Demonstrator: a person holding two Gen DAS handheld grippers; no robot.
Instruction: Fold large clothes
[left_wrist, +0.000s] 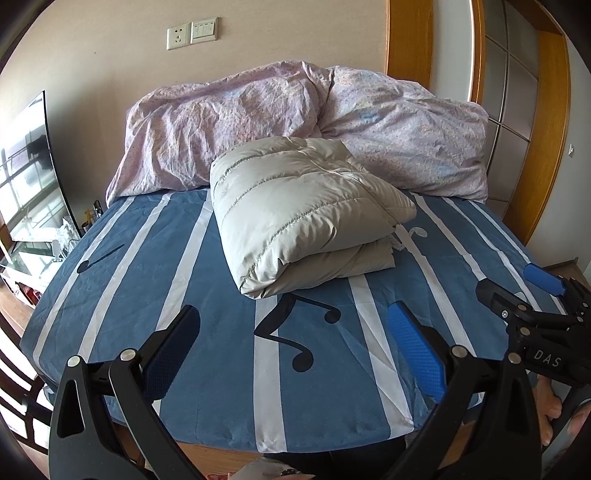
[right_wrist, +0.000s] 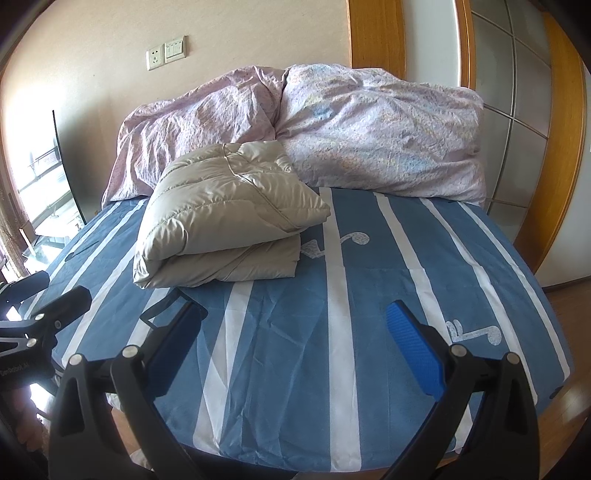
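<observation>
A beige quilted down jacket (left_wrist: 299, 210) lies folded into a thick bundle on the bed, toward the far middle; it also shows in the right wrist view (right_wrist: 221, 218). My left gripper (left_wrist: 291, 343) is open and empty, held over the near part of the bed, well short of the jacket. My right gripper (right_wrist: 295, 339) is open and empty, also near the front edge. The right gripper shows at the right edge of the left wrist view (left_wrist: 517, 291), jaws apart. The left gripper shows at the left edge of the right wrist view (right_wrist: 44, 295).
The bed has a blue sheet (left_wrist: 207, 314) with white stripes and music notes. A crumpled pink duvet (left_wrist: 258, 118) is piled along the far side against the wall. A television (left_wrist: 26, 177) stands left. Wooden-framed sliding doors (left_wrist: 517, 92) stand right.
</observation>
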